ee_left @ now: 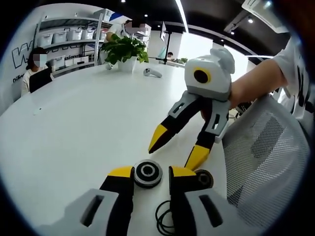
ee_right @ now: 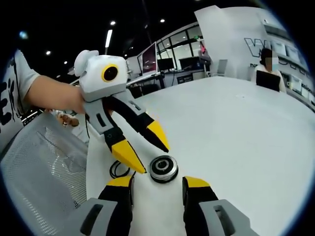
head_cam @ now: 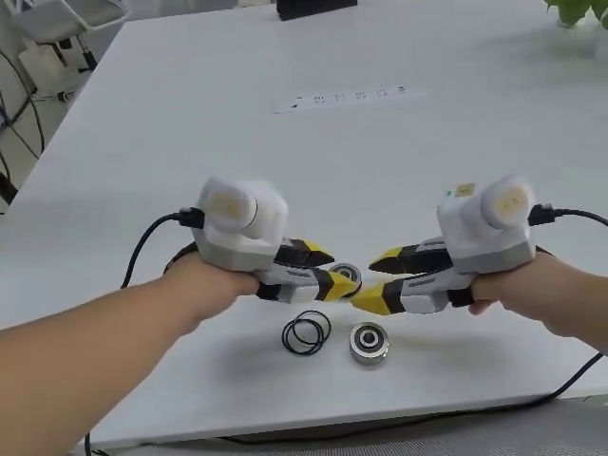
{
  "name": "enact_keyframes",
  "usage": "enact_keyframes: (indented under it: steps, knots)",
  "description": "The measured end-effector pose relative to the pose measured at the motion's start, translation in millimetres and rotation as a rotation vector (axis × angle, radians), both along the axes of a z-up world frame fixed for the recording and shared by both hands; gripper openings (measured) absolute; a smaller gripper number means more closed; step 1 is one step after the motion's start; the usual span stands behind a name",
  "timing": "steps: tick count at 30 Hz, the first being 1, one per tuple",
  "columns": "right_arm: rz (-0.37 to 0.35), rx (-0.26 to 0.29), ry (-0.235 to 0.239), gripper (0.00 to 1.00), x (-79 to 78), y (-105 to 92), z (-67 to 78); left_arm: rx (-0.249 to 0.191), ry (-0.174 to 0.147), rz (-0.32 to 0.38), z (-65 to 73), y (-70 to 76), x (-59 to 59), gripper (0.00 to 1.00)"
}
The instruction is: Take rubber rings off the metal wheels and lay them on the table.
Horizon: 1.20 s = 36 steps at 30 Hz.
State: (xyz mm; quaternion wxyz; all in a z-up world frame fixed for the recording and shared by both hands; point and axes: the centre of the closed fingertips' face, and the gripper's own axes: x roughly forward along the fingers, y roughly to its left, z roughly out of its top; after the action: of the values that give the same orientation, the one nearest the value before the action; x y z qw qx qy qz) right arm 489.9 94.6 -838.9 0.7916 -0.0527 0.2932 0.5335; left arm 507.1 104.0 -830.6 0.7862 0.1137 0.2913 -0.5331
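Altogether two metal wheels (head_cam: 344, 274) (head_cam: 369, 342), two loose rubber rings (head_cam: 306, 333).

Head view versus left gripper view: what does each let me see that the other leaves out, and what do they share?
The head view looks down on the table, giving the socket strip set into it and a black object at its far edge. The left gripper view looks across the room, giving a seated person, shelves of bins and a mesh chair back. Shared: the metal wheel clamped in the left gripper, the right gripper open opposite it, a second wheel and loose rubber rings on the table, and a plant.
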Motion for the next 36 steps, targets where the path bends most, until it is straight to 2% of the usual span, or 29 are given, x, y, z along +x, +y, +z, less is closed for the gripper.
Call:
enact_keyframes:
  steps: [6, 8, 11, 13, 16, 22, 25, 33, 36]
  knots:
    - [-0.003, 0.004, 0.002, 0.37, 0.4, -0.3, -0.3, 0.017, 0.001, -0.008, -4.6, -1.3, 0.0, 0.20]
    - [-0.005, 0.004, 0.003, 0.37, 0.6, -0.5, -0.6, 0.028, -0.003, -0.012, -8.6, -0.4, 0.5, 0.17]
    - [-0.005, 0.005, 0.004, 0.37, 0.3, -0.2, -1.1, 0.022, -0.009, -0.006, -7.0, -0.6, 2.0, 0.15]
    - [-0.004, 0.003, 0.005, 0.37, 0.2, -0.2, -2.4, 0.036, -0.019, -0.015, -8.7, -1.4, 0.9, 0.14]
    - [-0.003, 0.002, 0.006, 0.37, 0.6, 0.2, -3.9, 0.066, -0.074, -0.037, -9.4, -3.2, 1.1, 0.13]
    - [-0.004, -0.002, 0.004, 0.37, 2.3, 2.1, -5.6, 0.077, -0.083, -0.024, -9.0, -2.1, 3.6, 0.09]
    - [-0.006, -0.006, 0.004, 0.36, 2.5, 3.7, -7.5, 0.111, -0.124, -0.046, -9.5, -1.9, 3.2, 0.08]
    - [0.001, -0.036, -0.016, 0.32, 5.3, 9.7, -11.8, 0.115, -0.130, -0.035, -8.7, -2.1, 3.3, 0.08]
    - [-0.018, -0.043, -0.012, 0.31, 9.0, 9.3, -14.1, 0.115, -0.128, -0.033, -8.7, -2.2, 3.2, 0.08]
